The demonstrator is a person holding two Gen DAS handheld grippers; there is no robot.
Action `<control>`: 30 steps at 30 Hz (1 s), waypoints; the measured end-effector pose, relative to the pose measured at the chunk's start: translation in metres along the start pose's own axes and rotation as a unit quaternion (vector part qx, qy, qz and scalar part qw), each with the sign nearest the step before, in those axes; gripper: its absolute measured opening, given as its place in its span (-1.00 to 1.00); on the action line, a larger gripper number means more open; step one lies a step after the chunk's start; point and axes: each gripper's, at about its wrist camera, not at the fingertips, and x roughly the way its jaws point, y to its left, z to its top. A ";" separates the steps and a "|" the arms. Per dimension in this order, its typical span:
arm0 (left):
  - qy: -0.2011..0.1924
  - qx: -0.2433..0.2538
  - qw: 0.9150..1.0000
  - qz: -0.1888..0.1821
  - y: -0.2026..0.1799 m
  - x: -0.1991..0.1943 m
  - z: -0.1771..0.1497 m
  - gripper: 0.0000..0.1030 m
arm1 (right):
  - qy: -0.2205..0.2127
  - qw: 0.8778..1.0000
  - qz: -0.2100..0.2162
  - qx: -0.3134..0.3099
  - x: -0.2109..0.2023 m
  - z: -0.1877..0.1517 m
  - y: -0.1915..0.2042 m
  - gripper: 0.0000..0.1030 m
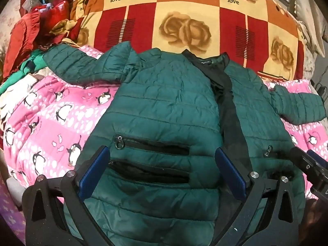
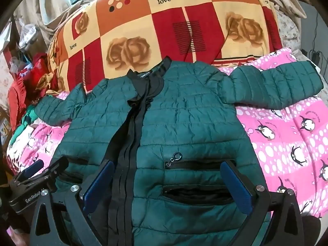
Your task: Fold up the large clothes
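Observation:
A dark green quilted jacket (image 1: pixel 168 106) (image 2: pixel 190 119) lies front up on a pink penguin blanket (image 1: pixel 51 110) (image 2: pixel 287 139), both sleeves spread sideways and a black zipper band running down its middle. My left gripper (image 1: pixel 162 160) hovers open over the jacket's left half near its two zip pockets, blue pads wide apart with nothing between them. My right gripper (image 2: pixel 168 174) hangs open over the right half, above the pocket with a ring pull (image 2: pixel 177 156). Each gripper shows at the edge of the other's view: the right gripper (image 1: pixel 307 164), the left gripper (image 2: pixel 41 174).
A large quilt with rose and "love" squares (image 1: pixel 184 16) (image 2: pixel 164 30) is piled behind the jacket's collar. Red and green clothes (image 1: pixel 30 34) (image 2: pixel 22 90) are heaped at the far left. The pink blanket stretches out on both sides of the jacket.

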 end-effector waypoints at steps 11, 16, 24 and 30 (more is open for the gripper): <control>0.007 0.008 1.000 -0.001 -0.010 0.003 -0.001 0.99 | 0.006 1.000 0.009 0.009 0.003 -0.002 -0.003 1.00; 0.007 0.008 1.000 -0.002 -0.010 0.004 -0.004 0.99 | 0.011 1.000 0.010 0.010 0.005 -0.004 -0.004 1.00; 0.013 0.012 1.000 -0.005 -0.011 0.006 -0.008 0.99 | 0.010 1.000 0.009 0.008 0.006 -0.003 -0.004 1.00; 0.009 0.010 1.000 -0.004 -0.010 0.005 -0.008 0.99 | 0.007 1.000 0.006 0.008 0.007 -0.004 -0.004 1.00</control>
